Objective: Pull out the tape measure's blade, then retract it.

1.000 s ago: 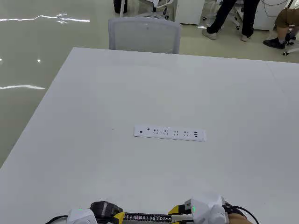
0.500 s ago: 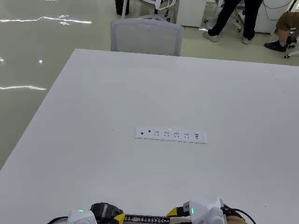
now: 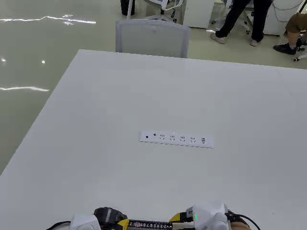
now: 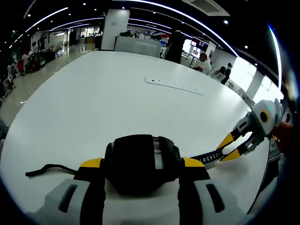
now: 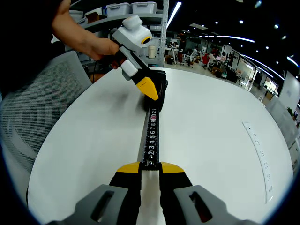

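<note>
1. Your right gripper (image 5: 150, 168) is clenching the tip end of the blade (image 5: 151, 136), its yellow jaws pinching the blade flat at the near edge of the bench (image 3: 96, 120).
2. Your left gripper (image 4: 143, 164) is grasping the tape measure case (image 5: 160, 89) across its sides, also at the near edge. I cannot tell whether the case is resting on the bench or hanging just above it. A short run of blade, numbers up, is spanning between the two grippers.
3. Judgement: the blade is only partly out, so the pull is probably the step in hand. You are doing best by drawing the right gripper straight along the blade's own line, level with the case mouth and without twist, so nothing is kinking or sliding out of the pinch.
4. Be bracing the case firmly. A loose squeeze is risking the case rolling in the jaws as tension is building.
5. For the return, be walking the tip back toward the case rather than letting go. A freed blade is likely snapping home.
6. A black cord (image 4: 47, 168) is lying on the bench beside the left gripper, off the blade's path. I cannot tell whether it is a strap or a cable.
7. Farther out, a white power strip (image 3: 176, 139) is lying mid-bench, well apart from both grippers and not obstructing.
8. Past the far edge, a grey mesh chair (image 3: 151, 38) is standing against the bench, and people (image 3: 240, 17) are moving about in the room behind it.
</note>
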The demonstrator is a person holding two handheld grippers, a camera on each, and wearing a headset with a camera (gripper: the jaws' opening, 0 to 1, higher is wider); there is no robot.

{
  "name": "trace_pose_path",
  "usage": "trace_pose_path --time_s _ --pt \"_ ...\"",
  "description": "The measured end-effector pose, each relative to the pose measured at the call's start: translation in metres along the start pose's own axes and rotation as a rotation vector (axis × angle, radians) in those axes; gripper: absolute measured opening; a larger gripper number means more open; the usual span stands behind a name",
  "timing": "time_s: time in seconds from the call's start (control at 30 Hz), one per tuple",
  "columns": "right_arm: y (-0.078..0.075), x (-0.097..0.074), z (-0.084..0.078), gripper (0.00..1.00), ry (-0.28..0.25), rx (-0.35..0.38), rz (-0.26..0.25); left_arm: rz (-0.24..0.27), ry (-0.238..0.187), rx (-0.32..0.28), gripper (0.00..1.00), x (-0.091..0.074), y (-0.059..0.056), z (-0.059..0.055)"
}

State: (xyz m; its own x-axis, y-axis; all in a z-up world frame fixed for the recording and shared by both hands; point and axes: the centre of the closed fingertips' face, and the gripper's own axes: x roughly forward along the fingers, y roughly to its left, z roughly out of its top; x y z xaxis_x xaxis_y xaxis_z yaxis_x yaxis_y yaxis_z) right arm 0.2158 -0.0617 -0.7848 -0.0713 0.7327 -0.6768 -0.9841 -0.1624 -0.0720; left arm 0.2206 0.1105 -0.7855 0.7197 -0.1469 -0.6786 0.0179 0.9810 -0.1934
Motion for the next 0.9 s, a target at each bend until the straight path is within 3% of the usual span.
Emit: trace_pose_path --time_s 0.9 --pt "-0.0011 0.0072 0.0079 0.13 -0.01 0.001 0.004 -0.007 0.002 0.0 0.58 -0.0012 -0.0021 0.0017"
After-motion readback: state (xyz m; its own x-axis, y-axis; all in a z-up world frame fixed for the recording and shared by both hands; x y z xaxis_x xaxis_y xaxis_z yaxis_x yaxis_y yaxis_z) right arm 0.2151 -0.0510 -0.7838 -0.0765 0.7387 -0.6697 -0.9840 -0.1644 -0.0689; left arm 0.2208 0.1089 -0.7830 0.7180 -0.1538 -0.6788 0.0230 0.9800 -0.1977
